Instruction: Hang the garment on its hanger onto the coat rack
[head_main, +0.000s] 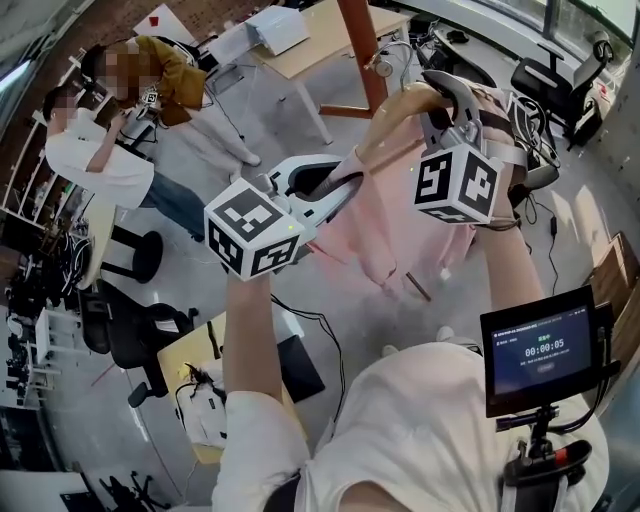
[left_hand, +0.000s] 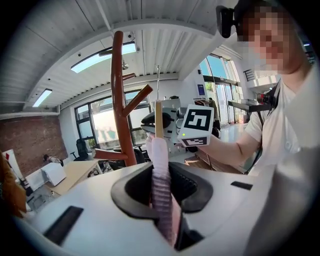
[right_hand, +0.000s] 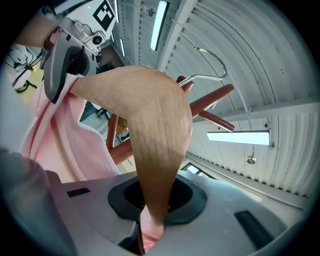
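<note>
- While the pink garment (head_main: 372, 235) already sits draped on its wooden hanger (right_hand: 150, 115), we have not yet hung it. The hanger's wire hook (right_hand: 212, 60) shows near the slanting pegs (right_hand: 212, 97) of the red-brown coat rack (left_hand: 119, 100) and, by our reading, rests on none of them.
- We hold the load high on both arms, so the carrying seems mostly done. What is left is to bring the hook over a peg, let it settle and let go.
- Our left claw (left_hand: 161, 192) is closed tight on a ribbed fold of the garment at one end of the hanger, the cloth running straight up out of the jaws.
- Our right claw (right_hand: 155, 200) is clamped on the hanger's other wooden arm, with a bit of pink cloth caught beneath it.
- Between the two claws the hanger spans the gap with the garment hanging below it, and the coat rack stands just beyond, on the far side from us.
</note>
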